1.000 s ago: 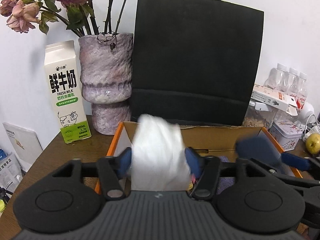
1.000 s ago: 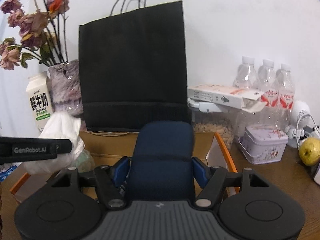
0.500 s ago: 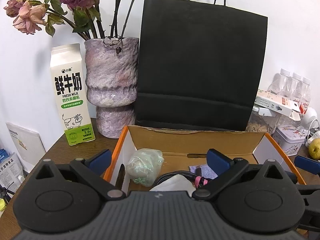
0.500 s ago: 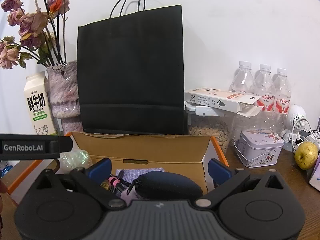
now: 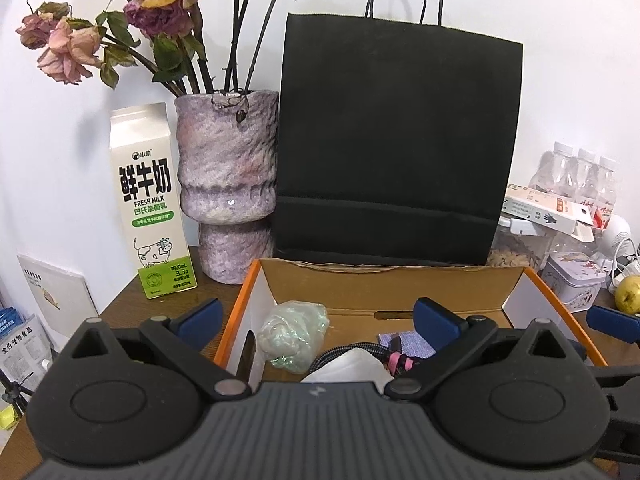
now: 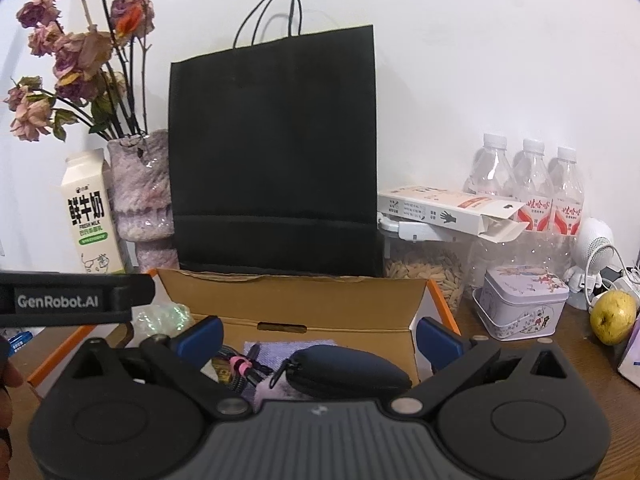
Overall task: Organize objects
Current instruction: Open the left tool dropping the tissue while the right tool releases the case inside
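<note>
Both grippers stand spread wide over the open cardboard box with orange edges, nothing between their blue pads; each has just been opening. Left gripper hovers above the box's left half, right gripper above its right half.

Left to right, back row on the brown wooden table:
- white milk carton with green label, upright, beside the vase
- mottled purple-grey vase with dried pink roses
- tall black paper bag with cord handles, directly behind the box
- clear jar of pale grains with a flat white glove carton lying on top
- three clear water bottles with red labels
- small lilac printed tin
- yellow-green pear, near the table's right end

Inside the box, left to right:
- crumpled iridescent plastic wad, at the left wall
- white folded mask, near the front edge, partly hidden by the left gripper's body
- braided black cable with pink connector, lying partly on a purple cloth
- dark navy zip pouch, oval, lying flat at the right, in front of the right gripper
</note>
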The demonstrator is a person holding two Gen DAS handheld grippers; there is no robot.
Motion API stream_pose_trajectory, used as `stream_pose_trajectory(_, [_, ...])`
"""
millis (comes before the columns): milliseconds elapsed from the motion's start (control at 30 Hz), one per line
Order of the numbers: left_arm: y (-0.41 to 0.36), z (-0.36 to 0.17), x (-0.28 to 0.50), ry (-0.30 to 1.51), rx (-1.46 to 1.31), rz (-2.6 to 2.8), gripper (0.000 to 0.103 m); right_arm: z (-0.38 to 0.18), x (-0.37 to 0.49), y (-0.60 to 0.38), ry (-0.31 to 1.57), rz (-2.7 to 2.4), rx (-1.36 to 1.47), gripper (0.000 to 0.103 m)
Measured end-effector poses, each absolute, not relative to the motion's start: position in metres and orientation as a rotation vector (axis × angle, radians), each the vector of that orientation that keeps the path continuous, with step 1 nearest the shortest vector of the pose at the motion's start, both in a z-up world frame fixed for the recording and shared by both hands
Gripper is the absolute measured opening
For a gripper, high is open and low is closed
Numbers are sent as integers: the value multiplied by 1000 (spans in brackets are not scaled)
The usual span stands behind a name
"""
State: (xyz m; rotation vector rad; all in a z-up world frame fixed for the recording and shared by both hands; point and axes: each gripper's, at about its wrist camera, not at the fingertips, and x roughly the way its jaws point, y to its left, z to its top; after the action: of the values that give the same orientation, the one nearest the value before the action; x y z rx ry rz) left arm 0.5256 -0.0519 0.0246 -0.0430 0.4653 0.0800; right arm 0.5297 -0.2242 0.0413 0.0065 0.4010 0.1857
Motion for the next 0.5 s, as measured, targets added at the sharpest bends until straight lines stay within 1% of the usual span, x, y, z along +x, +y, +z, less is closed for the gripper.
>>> stream_pose_trajectory(500, [-53, 40, 474, 417, -44, 70, 103, 50, 483, -219, 351, 221, -16, 103])
